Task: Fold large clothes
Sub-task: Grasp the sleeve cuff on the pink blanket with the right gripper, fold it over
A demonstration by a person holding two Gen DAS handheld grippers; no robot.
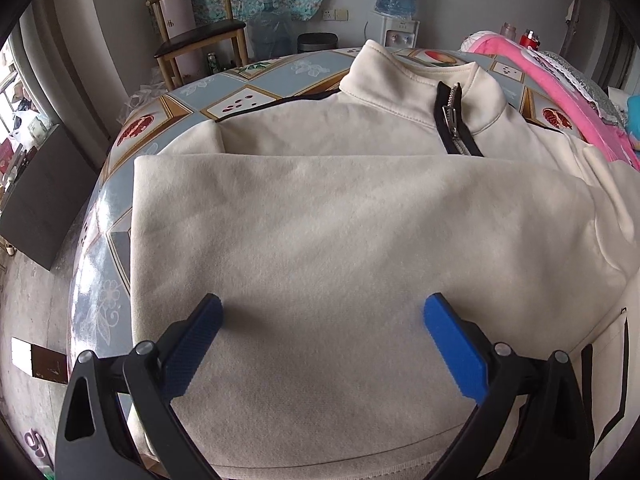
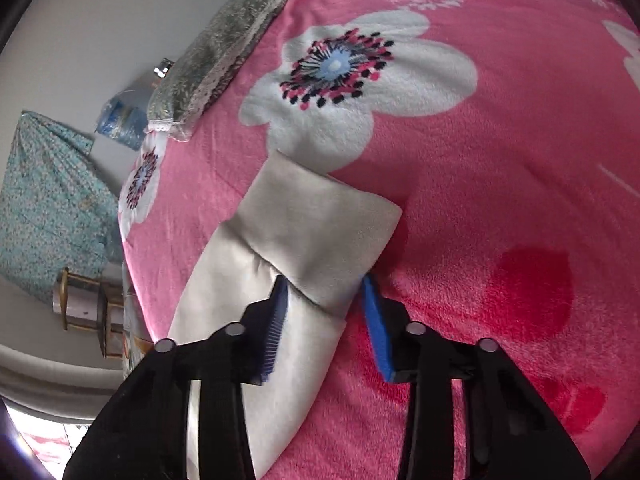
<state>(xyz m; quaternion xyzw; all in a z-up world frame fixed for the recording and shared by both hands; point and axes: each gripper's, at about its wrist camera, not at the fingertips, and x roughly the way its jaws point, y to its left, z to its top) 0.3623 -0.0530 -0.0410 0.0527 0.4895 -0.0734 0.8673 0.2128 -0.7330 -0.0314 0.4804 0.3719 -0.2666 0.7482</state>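
The desk [image 1: 280,76], round-edged under a patterned oilcloth of grey-blue panels and pomegranate tiles, carries nearly everything. Across most of it lies the cream zip-neck sweatshirt [image 1: 340,232], front up, its stand collar toward the far edge and its hem at the near edge. A broad cream panel is folded across the chest, its straight upper fold running just below the short metal zipper [image 1: 454,120] (the black zipper tape shows on either side of the teeth). Along the desk's right edge sits a pink fleece blanket [image 2: 460,200] printed with big white flowers, and a grey floral cloth [image 2: 224,48] rests on its far side.

The sweatshirt's sleeve [image 2: 288,264] stretches off the body and lies over the blanket, its ribbed cuff end pointing away.

The left claw [image 1: 323,312] hovers over the folded panel near the hem, spread wide with nothing between its blue pads. The right claw [image 2: 326,284] is partly closed and straddles the sleeve just behind the cuff seam, one pad at each edge; whether they actually pinch the fabric I cannot tell.
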